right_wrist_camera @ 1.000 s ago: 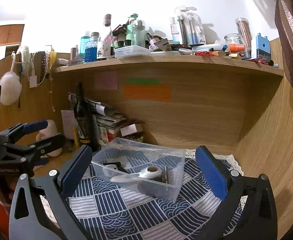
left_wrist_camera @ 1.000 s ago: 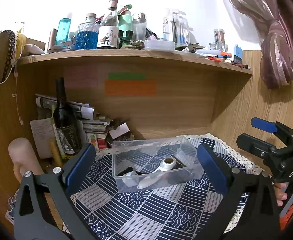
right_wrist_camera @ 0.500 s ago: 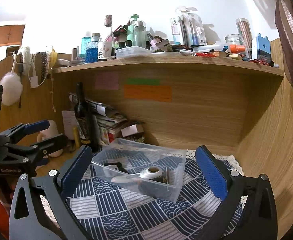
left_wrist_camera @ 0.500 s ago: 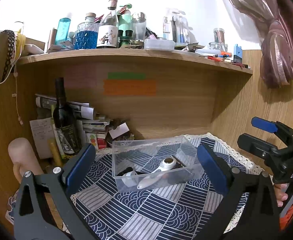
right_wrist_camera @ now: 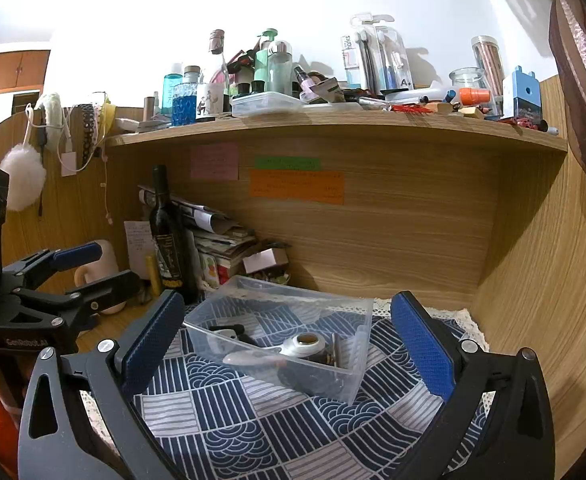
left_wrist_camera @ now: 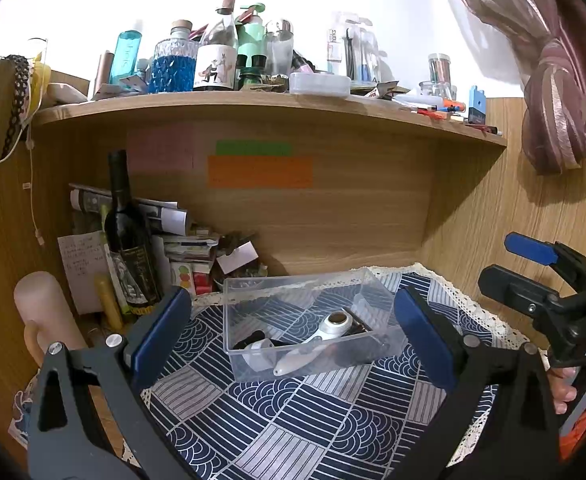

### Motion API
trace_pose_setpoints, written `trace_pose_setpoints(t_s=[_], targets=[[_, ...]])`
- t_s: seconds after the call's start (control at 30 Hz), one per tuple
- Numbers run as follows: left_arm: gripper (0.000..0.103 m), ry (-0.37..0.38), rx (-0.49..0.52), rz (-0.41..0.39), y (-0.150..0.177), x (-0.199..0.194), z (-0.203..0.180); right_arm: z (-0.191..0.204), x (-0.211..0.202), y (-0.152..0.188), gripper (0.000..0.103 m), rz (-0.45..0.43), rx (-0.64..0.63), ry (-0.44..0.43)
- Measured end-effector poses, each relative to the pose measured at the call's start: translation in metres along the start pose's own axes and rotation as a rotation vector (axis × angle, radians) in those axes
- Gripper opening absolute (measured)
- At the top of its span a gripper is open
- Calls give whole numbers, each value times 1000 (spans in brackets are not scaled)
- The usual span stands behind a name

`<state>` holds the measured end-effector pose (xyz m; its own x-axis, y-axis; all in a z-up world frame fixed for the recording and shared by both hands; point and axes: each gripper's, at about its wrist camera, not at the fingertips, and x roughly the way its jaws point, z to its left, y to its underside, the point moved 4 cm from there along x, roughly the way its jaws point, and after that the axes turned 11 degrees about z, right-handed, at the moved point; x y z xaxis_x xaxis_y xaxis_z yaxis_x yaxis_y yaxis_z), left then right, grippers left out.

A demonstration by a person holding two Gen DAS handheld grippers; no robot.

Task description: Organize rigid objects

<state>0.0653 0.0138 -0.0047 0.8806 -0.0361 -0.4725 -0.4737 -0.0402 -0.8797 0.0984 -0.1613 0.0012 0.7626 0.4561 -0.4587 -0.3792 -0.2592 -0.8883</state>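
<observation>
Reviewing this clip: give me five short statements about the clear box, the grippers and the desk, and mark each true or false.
1. The clear plastic box sits on the blue patterned cloth. True.
2. The left gripper is clamped on the box. False: its fingers are spread wide, holding nothing.
3. A white-handled tool lies inside the box. True.
4. The dark wine bottle lies on its side. False: it stands upright against the paper stack.
5. The right gripper is open and empty. True.
</observation>
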Motion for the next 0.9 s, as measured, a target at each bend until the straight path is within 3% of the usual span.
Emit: trace_pose_setpoints(t_s=[0.9], targets=[[103,30,-6,4,-1,1,3,4,5,1,103,15,5,-3]])
